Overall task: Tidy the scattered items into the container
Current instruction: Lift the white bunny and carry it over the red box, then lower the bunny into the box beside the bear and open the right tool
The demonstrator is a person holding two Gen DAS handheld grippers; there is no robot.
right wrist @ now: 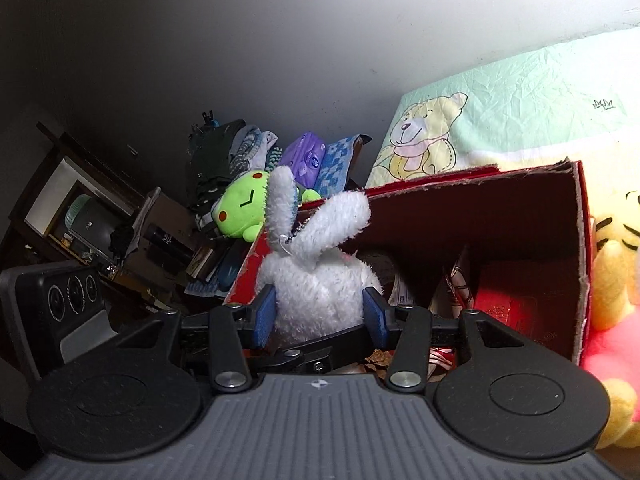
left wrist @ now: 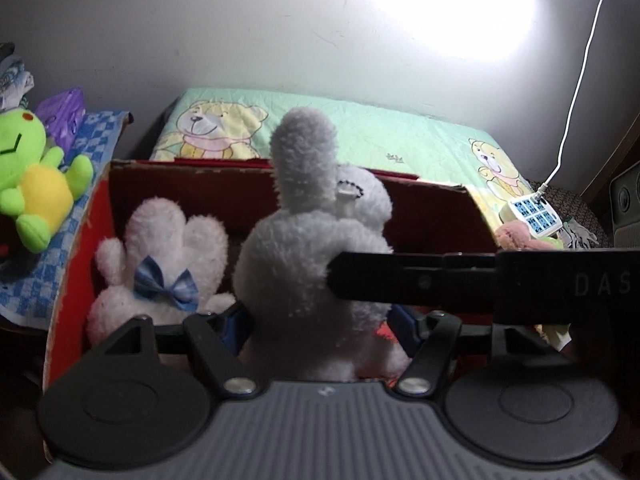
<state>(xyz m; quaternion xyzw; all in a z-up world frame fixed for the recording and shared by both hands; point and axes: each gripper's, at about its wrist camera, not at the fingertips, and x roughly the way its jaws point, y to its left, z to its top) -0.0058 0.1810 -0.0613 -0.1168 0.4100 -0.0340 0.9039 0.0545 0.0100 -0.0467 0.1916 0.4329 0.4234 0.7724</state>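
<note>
A white plush rabbit (left wrist: 308, 248) with a bead chain is held between both grippers over the open red cardboard box (left wrist: 432, 212). My left gripper (left wrist: 320, 326) is shut on its lower body. My right gripper (right wrist: 320, 314) is shut on the same rabbit (right wrist: 316, 280), and one right finger (left wrist: 408, 278) crosses the left wrist view from the right. A second white rabbit (left wrist: 160, 264) with a blue bow lies inside the box at the left. The box (right wrist: 460, 208) also shows in the right wrist view.
A green and yellow plush frog (left wrist: 28, 168) sits on a blue checked cloth left of the box. A yellow and pink plush (right wrist: 616, 280) leans by the box's right side. Behind lies a green bear-print mattress (left wrist: 360, 132) with a white power strip (left wrist: 532, 212).
</note>
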